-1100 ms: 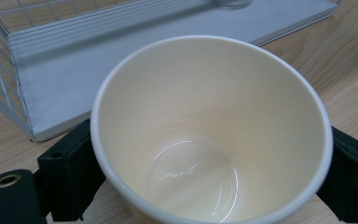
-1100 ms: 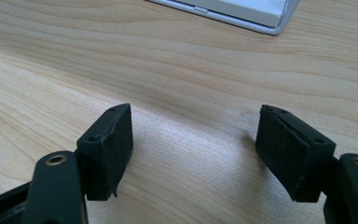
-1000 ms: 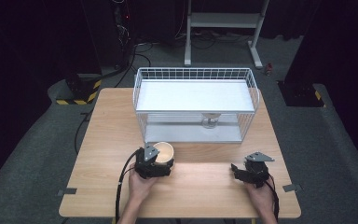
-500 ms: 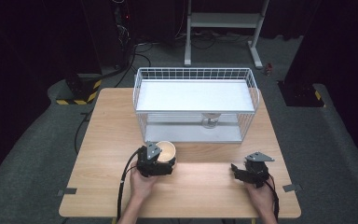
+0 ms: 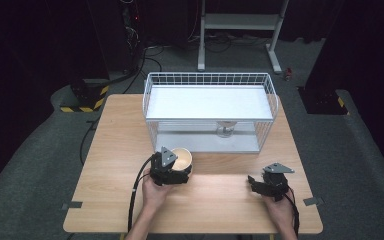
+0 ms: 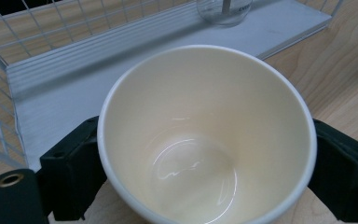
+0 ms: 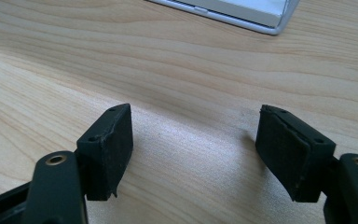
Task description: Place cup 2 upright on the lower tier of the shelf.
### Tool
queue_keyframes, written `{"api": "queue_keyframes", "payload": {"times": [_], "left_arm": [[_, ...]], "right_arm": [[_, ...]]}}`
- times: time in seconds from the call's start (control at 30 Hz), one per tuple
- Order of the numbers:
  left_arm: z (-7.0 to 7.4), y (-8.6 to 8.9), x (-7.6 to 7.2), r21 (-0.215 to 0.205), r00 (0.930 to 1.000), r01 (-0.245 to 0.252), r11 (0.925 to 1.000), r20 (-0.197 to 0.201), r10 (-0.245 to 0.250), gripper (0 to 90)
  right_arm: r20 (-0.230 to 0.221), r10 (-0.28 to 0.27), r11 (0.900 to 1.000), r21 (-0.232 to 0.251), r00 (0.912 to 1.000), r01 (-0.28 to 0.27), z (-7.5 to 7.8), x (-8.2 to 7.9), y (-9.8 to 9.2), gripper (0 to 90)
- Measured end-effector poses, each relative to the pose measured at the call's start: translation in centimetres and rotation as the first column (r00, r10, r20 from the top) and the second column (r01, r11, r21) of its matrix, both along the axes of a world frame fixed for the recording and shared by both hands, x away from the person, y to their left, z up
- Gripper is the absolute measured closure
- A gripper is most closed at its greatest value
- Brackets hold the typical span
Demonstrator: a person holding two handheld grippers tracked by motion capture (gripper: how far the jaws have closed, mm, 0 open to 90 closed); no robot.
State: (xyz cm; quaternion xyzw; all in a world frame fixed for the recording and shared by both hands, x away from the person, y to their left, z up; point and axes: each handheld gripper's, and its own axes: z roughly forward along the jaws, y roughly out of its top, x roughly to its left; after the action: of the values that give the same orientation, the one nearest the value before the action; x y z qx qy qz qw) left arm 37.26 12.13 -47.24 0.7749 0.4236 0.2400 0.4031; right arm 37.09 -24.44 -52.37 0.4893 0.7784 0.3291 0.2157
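With my left gripper clamped on the cream cup at lower centre, just before the wire rack, I keep it upright and squeeze gently, my right gripper resting released on the counter.

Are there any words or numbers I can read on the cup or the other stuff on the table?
Clear glass vessel on the lower shelf of the white wire rack: a few dark letters, cut off and too blurred to read.
Cream paper cup held in the left tool: no writing visible.
Light wooden table: none.
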Motion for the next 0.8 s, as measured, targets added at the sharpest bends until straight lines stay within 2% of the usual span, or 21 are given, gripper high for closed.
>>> {"api": "queue_keyframes", "payload": {"times": [0.13, 0.23, 0.33, 0.57, 0.6, 0.67, 0.73, 0.8], "left_arm": [[0.5, 0.1, 0.4, -0.014, 1.0, 0.001, 0.9999, 0.008, -0.001, 10.1], [0.7, 0.1, 0.8, -0.008, 0.9999, -0.017, 0.9998, 0.002, 0.017, 10.1], [1.0, 0.1, 1.3, -0.021, 0.9998, -0.017, 0.9996, -0.008, 0.017, 10.1], [1.1, -0.3, 2.7, -0.016, 0.9994, -0.032, 0.9994, -0.014, 0.032, 10.1], [1.1, -0.4, 3.0, -0.008, 0.9993, -0.035, 0.9993, -0.013, 0.035, 10.1], [1.1, -0.5, 3.4, -0.014, 0.9983, -0.058, 0.9982, -0.005, 0.058, 10.1], [1.0, -0.6, 3.8, -0.026, 0.9973, -0.072, 0.997, -0.014, 0.072, 10.1], [1.0, -0.8, 4.1, -0.013, 0.9969, -0.077, 0.997, -0.016, 0.077, 10.1]], "right_arm": [[-0.002, 0.0, 1.0, -0.001, 1.0, 0.0, 0.0, 0.0, 0.0, 27.5], [0.0, 0.0, 1.0, 0.0, 1.0, 0.0, 0.0, 0.0, 0.0, 27.5], [-0.002, 0.0, 1.0, -0.001, 1.0, 0.0, 0.0, 0.0, 0.0, 27.5], [0.0, 0.0, 1.0, 0.0, 1.0, 0.0, 0.0, 0.0, 0.0, 27.5], [0.0, 0.0, 1.0, 0.0, 1.0, 0.0, 0.0, 0.0, 0.0, 27.5], [0.0, 0.0, 1.0, 0.0, 1.0, 0.0, 0.0, 0.0, 0.0, 27.4], [0.0, 0.0, 1.0, 0.0, 1.0, 0.0, 0.0, 0.0, 0.0, 27.5], [0.0, 0.0, 1.0, 0.0, 1.0, 0.0, 0.0, 0.0, 0.0, 27.5]]}}
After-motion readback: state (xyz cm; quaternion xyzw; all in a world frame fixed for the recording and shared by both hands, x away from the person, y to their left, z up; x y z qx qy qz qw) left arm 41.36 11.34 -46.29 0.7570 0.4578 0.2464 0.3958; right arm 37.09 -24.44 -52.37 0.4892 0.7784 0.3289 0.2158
